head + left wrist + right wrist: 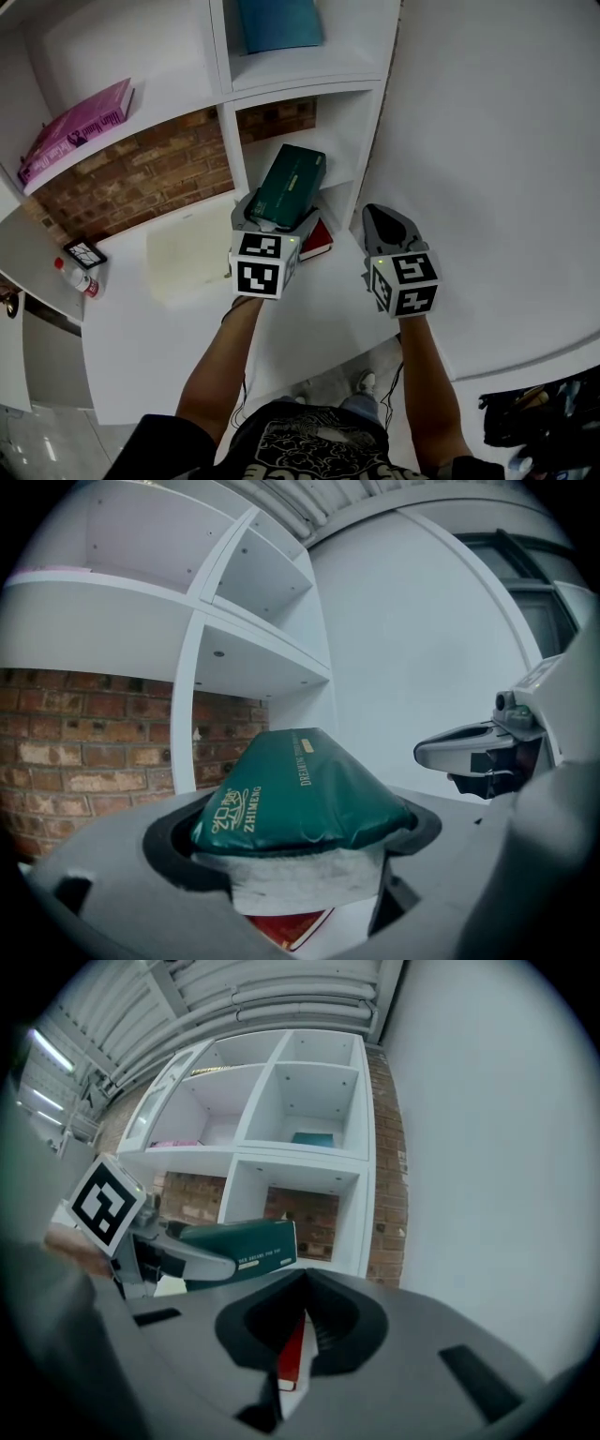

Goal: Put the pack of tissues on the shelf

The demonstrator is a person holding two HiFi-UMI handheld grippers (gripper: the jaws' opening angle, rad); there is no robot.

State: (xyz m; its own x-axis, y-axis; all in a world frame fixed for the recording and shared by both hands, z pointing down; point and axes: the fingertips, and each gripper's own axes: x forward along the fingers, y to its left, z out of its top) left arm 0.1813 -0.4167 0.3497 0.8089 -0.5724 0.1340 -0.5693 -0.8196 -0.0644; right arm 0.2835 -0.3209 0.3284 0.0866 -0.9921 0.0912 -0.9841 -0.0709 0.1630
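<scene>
Far left, on white shelf unit (217, 47): flat pink book (75, 131). Centre: left tool (272, 223) clamped on dark green soft pack of tissues (289, 186); pack tilted up toward lower cubby, above thin red book (317, 240). Right: right tool (386, 223), jaws pressed together, nothing between, just beside left tool.

Red book (319, 241) mostly hidden under tissue pack (289, 186), teal item (279, 23) cropped

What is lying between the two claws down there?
A red book lies between the left claw and the right claw, partly under the left one; the head view shows it.
</scene>
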